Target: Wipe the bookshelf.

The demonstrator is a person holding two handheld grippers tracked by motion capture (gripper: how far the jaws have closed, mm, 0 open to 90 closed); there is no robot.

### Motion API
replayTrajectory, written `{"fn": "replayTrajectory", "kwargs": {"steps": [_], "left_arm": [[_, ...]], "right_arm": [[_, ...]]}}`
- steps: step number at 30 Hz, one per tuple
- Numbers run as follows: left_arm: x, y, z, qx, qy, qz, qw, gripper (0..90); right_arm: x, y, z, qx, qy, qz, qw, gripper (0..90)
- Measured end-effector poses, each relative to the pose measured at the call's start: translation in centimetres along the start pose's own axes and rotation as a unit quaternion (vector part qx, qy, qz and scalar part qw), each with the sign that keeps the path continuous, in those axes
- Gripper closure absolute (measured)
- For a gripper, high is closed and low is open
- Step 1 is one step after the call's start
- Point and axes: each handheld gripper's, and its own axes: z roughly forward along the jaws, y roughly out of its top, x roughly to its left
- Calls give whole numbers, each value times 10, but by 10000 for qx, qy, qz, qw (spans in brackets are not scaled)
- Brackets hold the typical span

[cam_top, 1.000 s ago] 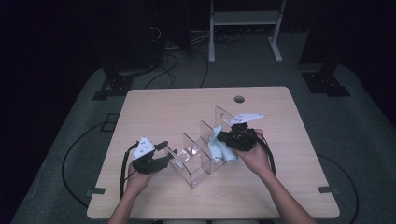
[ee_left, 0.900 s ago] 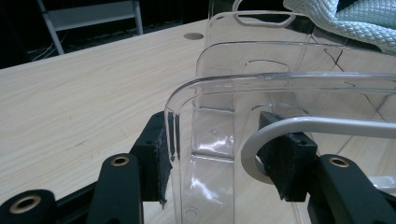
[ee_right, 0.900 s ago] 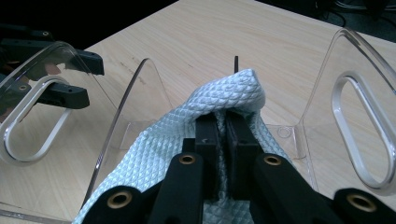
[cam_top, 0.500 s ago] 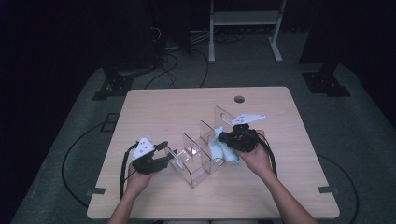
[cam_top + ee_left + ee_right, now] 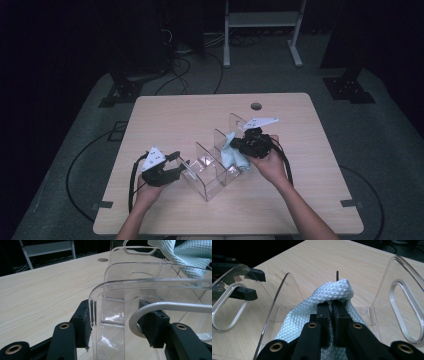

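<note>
cloth (image 5: 329, 293) pinched in right claw (image 5: 333, 305) | left claw (image 5: 120, 322) clamps organizer (image 5: 130, 290)

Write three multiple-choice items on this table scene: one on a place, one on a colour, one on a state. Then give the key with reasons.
1. Where is the cloth?
A. inside the clear divided organizer
B. on the floor
C. by the table's round hole

2. What colour is the cloth?
A. red
B. pale blue-green
C. black

3. How does the right claw stand?
A. wide open
B. shut on the cloth
C. shut on a panel

Key: 1 A, the high view shows it between the clear dividers; 2 B, the right gripper view shows the pale quilted weave; 3 B, the pads pinch a fold of it, while the left claw grips the organizer's end wall.
</note>
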Motion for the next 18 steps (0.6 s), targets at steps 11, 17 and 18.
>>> {"fn": "replayTrajectory", "kwargs": {"steps": [11,17,18], "left_arm": [[1,0,0,-21,-17,20,10000,465],[1,0,0,-13,-26,38,10000,465],[0,0,0,-5,-16,37,10000,465]], "right_arm": [[-3,10,5,3,-71,18,10000,846],[-7,7,-4,77,-152,14,9999,846],[-8,7,-2,105,-128,45,9999,846]]}}
